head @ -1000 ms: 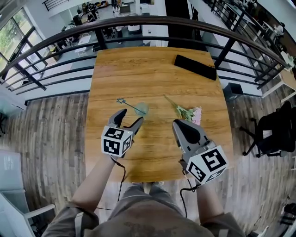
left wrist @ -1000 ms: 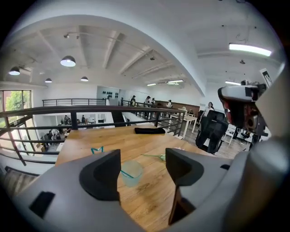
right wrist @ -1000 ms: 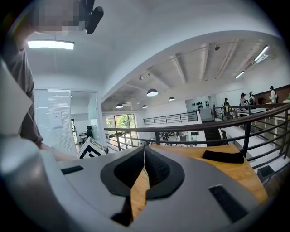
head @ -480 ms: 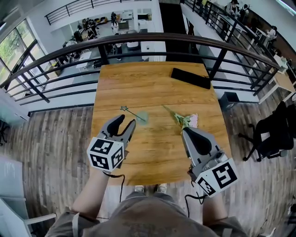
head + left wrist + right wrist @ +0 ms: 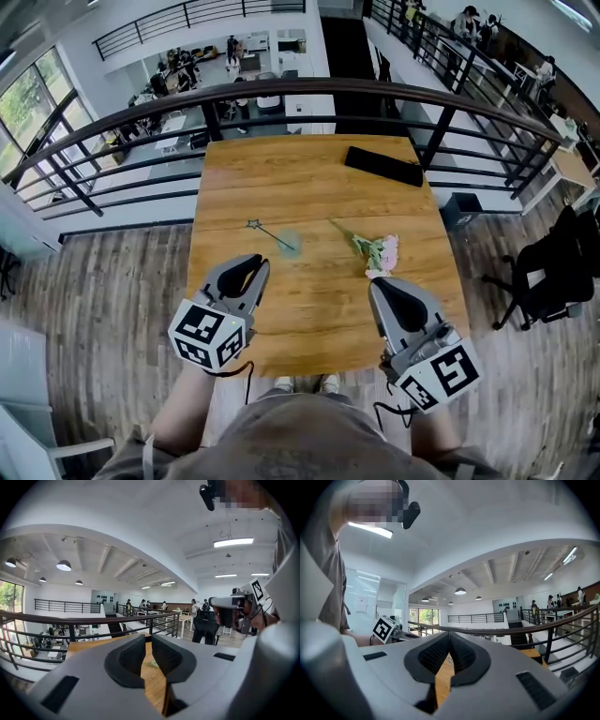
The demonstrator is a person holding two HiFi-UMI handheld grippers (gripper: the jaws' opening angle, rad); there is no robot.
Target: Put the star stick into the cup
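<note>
Wooden table (image 5: 309,178): the star stick (image 5: 269,234) leans with one end in the cup (image 5: 290,247), so the task seems done. Left gripper (image 5: 260,264) jaws have just been closing, almost together, empty; right gripper (image 5: 378,281) is closed, empty.

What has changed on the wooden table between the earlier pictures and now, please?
The left gripper pulled back from the clear cup toward the person, its jaws just closing with nothing between them. The right gripper drew back too, shut. The thin star-tipped stick still rests in the cup; the pink flowers and flat black bar are unmoved.
</note>
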